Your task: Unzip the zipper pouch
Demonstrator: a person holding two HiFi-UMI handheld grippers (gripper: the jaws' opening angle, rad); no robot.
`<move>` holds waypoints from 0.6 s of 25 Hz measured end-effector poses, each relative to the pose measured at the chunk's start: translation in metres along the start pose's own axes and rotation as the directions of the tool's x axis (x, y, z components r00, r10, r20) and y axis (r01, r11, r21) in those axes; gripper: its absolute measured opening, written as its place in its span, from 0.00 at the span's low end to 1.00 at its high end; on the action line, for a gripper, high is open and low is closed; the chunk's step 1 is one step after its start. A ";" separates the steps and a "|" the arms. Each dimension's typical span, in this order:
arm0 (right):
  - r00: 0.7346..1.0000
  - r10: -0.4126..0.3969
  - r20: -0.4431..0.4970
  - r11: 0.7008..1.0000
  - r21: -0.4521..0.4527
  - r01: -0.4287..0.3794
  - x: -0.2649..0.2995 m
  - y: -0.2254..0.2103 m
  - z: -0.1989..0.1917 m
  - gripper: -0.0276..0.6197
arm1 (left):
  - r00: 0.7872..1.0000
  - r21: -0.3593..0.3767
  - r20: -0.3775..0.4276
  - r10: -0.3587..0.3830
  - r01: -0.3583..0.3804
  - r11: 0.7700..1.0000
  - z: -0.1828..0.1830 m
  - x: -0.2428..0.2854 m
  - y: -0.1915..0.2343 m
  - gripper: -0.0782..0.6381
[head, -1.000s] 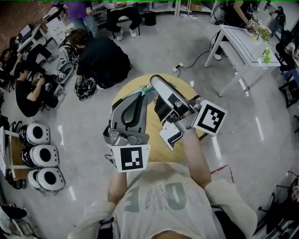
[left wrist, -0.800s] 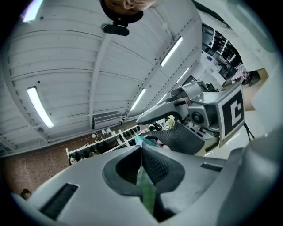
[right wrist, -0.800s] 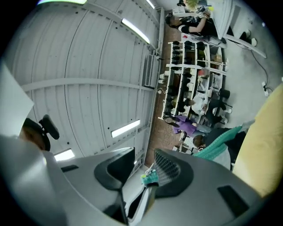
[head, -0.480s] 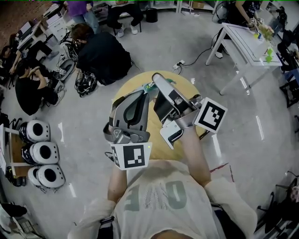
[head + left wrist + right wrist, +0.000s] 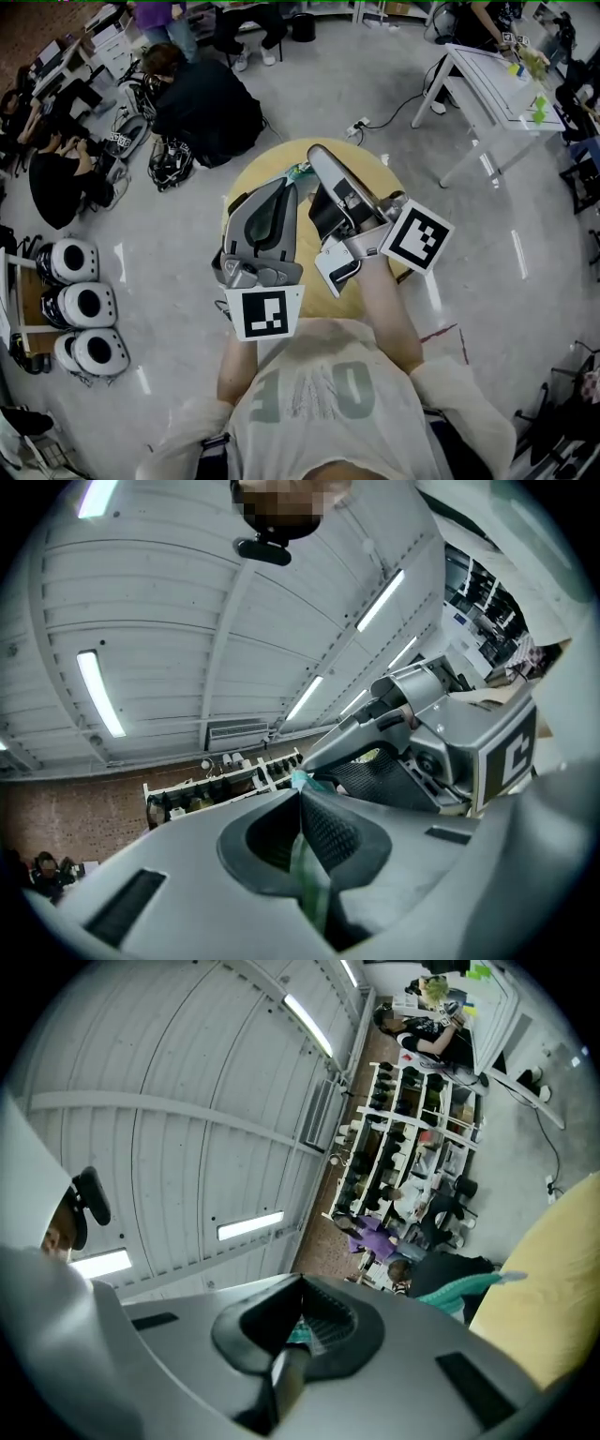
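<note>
The teal zipper pouch (image 5: 298,172) is held up over the round yellow table (image 5: 377,174), mostly hidden between the two grippers. My left gripper (image 5: 289,187) is shut on the pouch's edge; in the left gripper view a green strip of pouch (image 5: 307,878) sits pinched between the left gripper's (image 5: 302,803) pads. My right gripper (image 5: 312,157) lies close beside it, its jaws closing fully. In the right gripper view the right gripper (image 5: 300,1312) pinches a small grey tab (image 5: 286,1380), seemingly the zipper pull, with teal fabric (image 5: 297,1335) behind. More of the pouch (image 5: 459,1288) trails right.
People sit on the floor (image 5: 202,108) beyond the table's far left side. A white table (image 5: 492,89) stands at the far right, and white round devices (image 5: 80,305) line the left. A cable (image 5: 375,127) runs across the floor behind the yellow table.
The right gripper's jaws have come together on the pouch. Both grippers stay in about the same place over the table.
</note>
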State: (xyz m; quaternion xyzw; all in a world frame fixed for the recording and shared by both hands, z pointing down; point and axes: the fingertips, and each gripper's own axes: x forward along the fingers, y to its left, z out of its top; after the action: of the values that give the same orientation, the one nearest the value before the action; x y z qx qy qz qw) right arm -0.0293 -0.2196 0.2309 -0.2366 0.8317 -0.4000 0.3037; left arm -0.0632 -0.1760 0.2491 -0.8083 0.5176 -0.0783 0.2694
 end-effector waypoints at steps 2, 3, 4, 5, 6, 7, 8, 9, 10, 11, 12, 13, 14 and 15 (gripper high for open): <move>1.000 -0.018 0.009 0.999 -0.041 0.019 -0.001 -0.001 0.000 0.09 | 1.000 -0.031 0.005 0.004 -0.004 1.000 -0.001 0.000 0.000 0.15; 1.000 -0.025 0.011 0.998 -0.058 0.026 -0.002 -0.001 0.001 0.09 | 1.000 -0.044 0.006 0.004 -0.004 0.999 -0.001 0.000 0.000 0.15; 0.999 -0.029 0.012 0.997 -0.070 0.030 -0.002 -0.001 0.000 0.09 | 1.000 -0.055 0.008 0.004 -0.004 0.999 -0.001 0.000 0.001 0.15; 0.999 -0.032 0.013 0.997 -0.076 0.033 -0.002 -0.001 0.000 0.09 | 1.000 -0.065 0.009 0.004 -0.003 0.998 0.000 0.000 0.001 0.15; 0.999 -0.034 0.013 0.996 -0.076 0.035 -0.003 0.000 -0.001 0.09 | 1.000 -0.076 0.010 0.004 -0.003 0.997 0.000 -0.001 0.002 0.15; 0.999 -0.036 0.014 0.997 -0.072 0.037 -0.003 0.000 -0.003 0.09 | 1.000 -0.087 0.010 0.004 -0.003 0.996 0.000 -0.003 0.002 0.15; 0.999 -0.042 0.018 0.997 -0.069 0.043 -0.005 -0.001 -0.005 0.09 | 1.000 -0.098 0.012 0.005 -0.004 0.995 0.000 -0.005 0.003 0.15; 0.998 -0.055 0.026 0.996 -0.074 0.056 -0.006 -0.003 -0.005 0.09 | 1.000 -0.117 0.017 0.010 -0.008 0.993 0.000 -0.007 0.003 0.15; 0.996 -0.079 0.038 0.992 -0.091 0.082 -0.009 -0.007 -0.004 0.09 | 0.999 -0.148 0.025 0.020 -0.017 0.989 0.000 -0.009 0.005 0.15; 0.993 -0.108 0.053 0.987 -0.118 0.114 -0.012 -0.013 -0.001 0.09 | 0.999 -0.184 0.033 0.032 -0.025 0.983 0.001 -0.011 0.008 0.15; 0.989 -0.133 0.067 0.980 -0.140 0.141 -0.016 -0.019 0.003 0.09 | 0.999 -0.206 0.038 0.039 -0.030 0.978 0.002 -0.012 0.011 0.15; 0.986 -0.146 0.078 0.976 -0.149 0.156 -0.019 -0.022 0.006 0.09 | 0.998 -0.208 0.039 0.039 -0.030 0.978 0.002 -0.012 0.013 0.15; 0.985 -0.149 0.085 0.976 -0.149 0.160 -0.020 -0.022 0.007 0.09 | 0.999 -0.201 0.036 0.035 -0.027 0.979 0.001 -0.012 0.014 0.15; 0.985 -0.147 0.089 0.976 -0.151 0.159 -0.020 -0.022 0.007 0.09 | 0.999 -0.197 0.033 0.031 -0.024 0.980 -0.001 -0.013 0.014 0.15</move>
State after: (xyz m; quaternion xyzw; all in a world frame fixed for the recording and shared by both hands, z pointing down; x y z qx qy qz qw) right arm -0.0066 -0.2228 0.2512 -0.3385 0.8276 -0.3460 0.2843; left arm -0.0803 -0.1697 0.2445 -0.8251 0.5289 -0.0086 0.1984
